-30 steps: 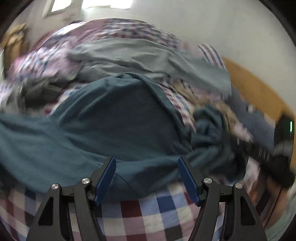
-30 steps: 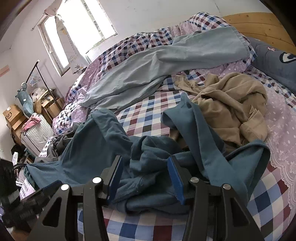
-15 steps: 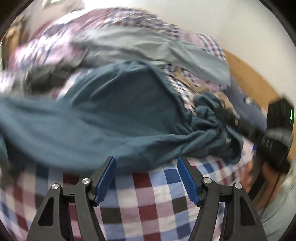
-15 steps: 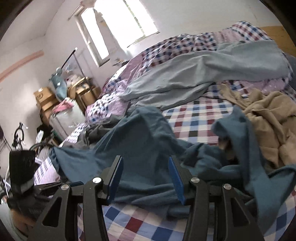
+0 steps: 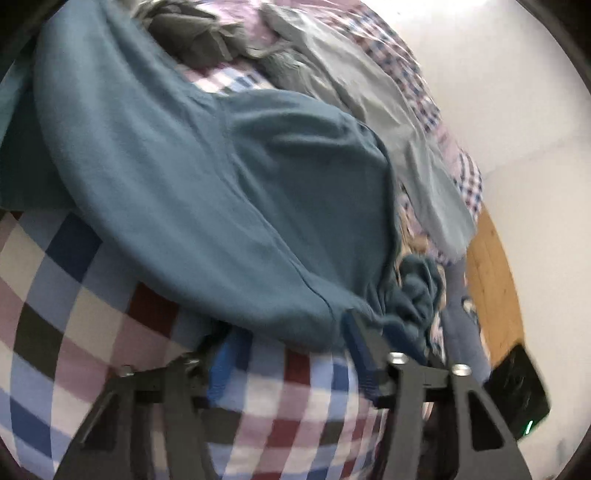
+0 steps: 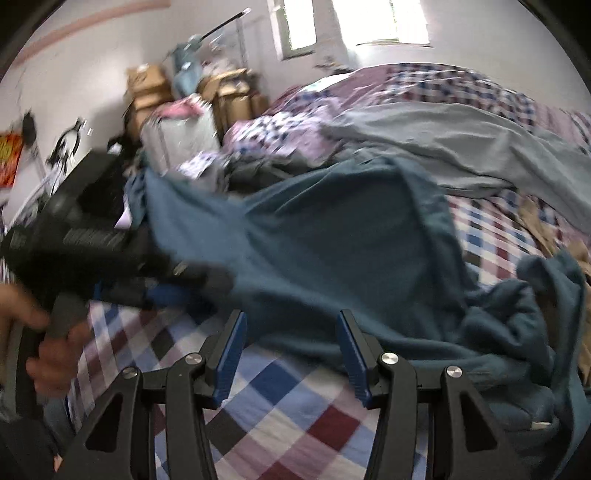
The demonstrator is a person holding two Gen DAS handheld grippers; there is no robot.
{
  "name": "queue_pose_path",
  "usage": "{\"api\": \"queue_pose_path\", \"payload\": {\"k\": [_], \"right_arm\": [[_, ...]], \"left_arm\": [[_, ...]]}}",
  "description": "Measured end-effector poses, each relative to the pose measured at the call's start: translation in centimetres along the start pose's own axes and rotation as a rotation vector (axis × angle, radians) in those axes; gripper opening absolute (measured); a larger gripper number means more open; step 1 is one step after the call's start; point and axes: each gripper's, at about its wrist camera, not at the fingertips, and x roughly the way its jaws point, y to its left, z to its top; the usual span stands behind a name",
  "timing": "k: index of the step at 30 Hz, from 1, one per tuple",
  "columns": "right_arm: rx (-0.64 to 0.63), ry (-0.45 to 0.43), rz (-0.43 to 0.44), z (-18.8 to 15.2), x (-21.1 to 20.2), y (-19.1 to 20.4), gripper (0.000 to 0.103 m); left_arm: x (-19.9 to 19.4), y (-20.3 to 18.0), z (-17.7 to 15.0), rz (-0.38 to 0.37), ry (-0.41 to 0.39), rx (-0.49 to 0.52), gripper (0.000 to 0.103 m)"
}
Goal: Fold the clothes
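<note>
The folding has hardly begun, judging by how the clothes lie on the checked bedsheet (image 6: 295, 410). The teal garment (image 5: 229, 206), the one in hand, is spread loosely across the near part of the sheet, one broad panel drawn out flat-ish toward the left gripper while its far end is bunched in a crumpled knot (image 6: 517, 332) on the side nearest the tan garment (image 6: 543, 221). No crease or neat fold shows anywhere on it. The left gripper (image 5: 288, 354) sits right at the teal garment's near hem; its blue pads stand wide apart with the hem draped over the gap and the right-hand pad partly under cloth, so the jaws look open and I cannot tell whether any fabric is truly pinched. In the right wrist view that same gripper, held by a hand (image 6: 48, 332), is blurred at the garment's left edge. The right gripper (image 6: 291, 354) hovers over bare sheet just short of the teal hem, jaws spread wide and empty. Beyond the teal garment a pale grey-blue garment (image 6: 461, 144) lies stretched across the sheet, unfolded, and a dark grey heap (image 5: 195, 33) sits past it. So what remains is nearly everything: flatten the teal piece, free the bunched end, fold it, then deal with the others.
</note>
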Motion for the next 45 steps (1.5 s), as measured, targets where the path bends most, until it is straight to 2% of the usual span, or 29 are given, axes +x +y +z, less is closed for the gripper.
{"api": "queue_pose_path", "payload": {"k": [2,4,5,8,12,15,21,24,28,33,34,37,38,45], "right_arm": [[-0.044,0.022,-0.006,-0.3,0.8,1.0,0.054],[-0.075,0.039,-0.022,-0.5,1.4,1.4,0.054],[-0.090,0.047,-0.029,-0.6,1.7,1.6,0.054],[-0.115,0.058,-0.061,-0.7,2.2,1.8,0.053],[-0.132,0.055,-0.112,-0.7,2.4,1.6,0.053],[-0.141,0.044,-0.160,-0.5,2.5,1.5,0.053],[-0.152,-0.006,-0.292,0.0,1.8,0.8,0.053],[-0.162,-0.013,-0.342,0.1,1.6,0.1,0.053],[-0.167,-0.001,-0.382,0.0,1.3,-0.7,0.053],[-0.149,0.045,-0.385,0.1,1.2,-1.5,0.051],[-0.138,0.053,-0.385,0.2,1.1,-1.7,0.048],[-0.103,0.040,-0.406,0.6,0.2,-2.1,0.021],[-0.090,0.035,-0.414,0.8,-0.1,-2.3,0.016],[-0.009,-0.062,-0.436,3.8,-3.8,-3.6,0.011]], "left_arm": [[0.5,0.5,0.7,0.004,0.011,-0.032,0.031],[0.9,1.1,1.0,-0.028,0.017,-0.081,0.021],[0.9,1.2,1.0,-0.041,0.019,-0.093,0.013],[0.4,1.1,1.4,-0.100,-0.010,-0.103,0.006],[-1.0,-0.3,2.5,-0.197,-0.069,-0.051,0.005],[-2.7,-1.5,3.2,-0.242,-0.131,0.002,0.004],[-4.3,-2.1,3.7,-0.262,-0.186,0.048,0.004],[-5.4,-2.0,3.9,-0.311,-0.226,0.073,0.003],[-6.7,-2.5,4.4,-0.367,-0.284,0.102,0.003],[-7.3,-2.1,4.8,-0.387,-0.317,0.084,0.002],[-7.4,-2.1,4.8,-0.389,-0.322,0.083,0.002],[-7.6,-2.2,4.9,-0.395,-0.335,0.089,0.002],[-7.6,-2.4,5.0,-0.394,-0.335,0.091,0.002],[-7.5,-2.8,5.0,-0.368,-0.323,0.109,0.003]]}}
